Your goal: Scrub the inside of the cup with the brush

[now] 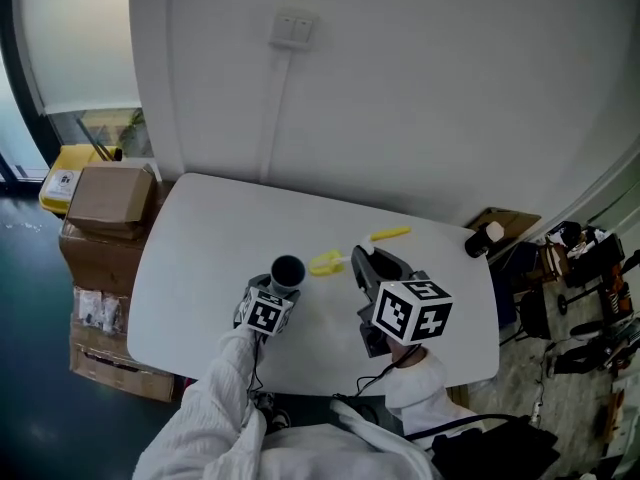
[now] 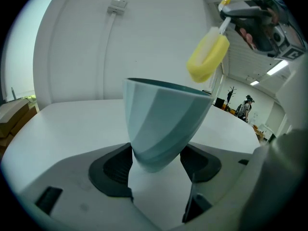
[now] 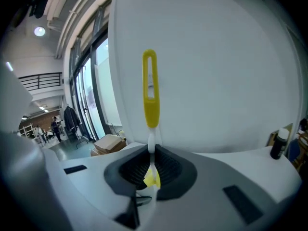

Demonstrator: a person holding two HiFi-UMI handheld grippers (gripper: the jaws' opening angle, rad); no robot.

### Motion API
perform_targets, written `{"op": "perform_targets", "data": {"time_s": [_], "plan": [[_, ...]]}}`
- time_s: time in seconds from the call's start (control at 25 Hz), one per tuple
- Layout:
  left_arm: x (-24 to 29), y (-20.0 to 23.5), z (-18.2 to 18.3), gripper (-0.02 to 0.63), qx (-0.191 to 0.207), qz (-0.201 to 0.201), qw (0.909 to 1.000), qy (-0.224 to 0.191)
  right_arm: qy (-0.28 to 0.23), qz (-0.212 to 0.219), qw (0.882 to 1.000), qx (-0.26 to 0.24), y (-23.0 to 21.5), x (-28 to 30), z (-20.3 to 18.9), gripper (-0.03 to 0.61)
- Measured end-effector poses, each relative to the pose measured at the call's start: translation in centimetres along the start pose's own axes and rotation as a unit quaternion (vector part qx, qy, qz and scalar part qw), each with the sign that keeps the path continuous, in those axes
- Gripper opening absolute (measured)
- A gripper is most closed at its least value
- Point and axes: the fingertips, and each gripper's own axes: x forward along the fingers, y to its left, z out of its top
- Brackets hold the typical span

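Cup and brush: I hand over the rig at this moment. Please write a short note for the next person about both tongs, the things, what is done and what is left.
Left tongs: shut on the cup near its base; the mouth faces up, slightly tilted.
Right tongs: shut on the brush at its thin white stem; the yellow handle sticks out ahead.
Positions: the yellow sponge head is just above and beside the cup's rim, not inside.
Done: both things are gripped and close together.
Left: lower the sponge head into the cup and scrub the inside.
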Motion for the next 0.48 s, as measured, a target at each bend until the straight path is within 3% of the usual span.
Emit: {"op": "perform_targets", "data": {"time_s": [0.16,0.48], "plan": [[-0.1,0.0,0.3,0.305,0.005,-0.001,1.0000,0.000,0.003,0.051,0.999,-0.018,3.0,1.6,0.6,0.084],[-0.1,-0.3,0.1,0.305,0.010,-0.010,0.9999,0.002,0.072,0.098,0.992,-0.046,5.9,5.3,-2.9,0.084]]}}
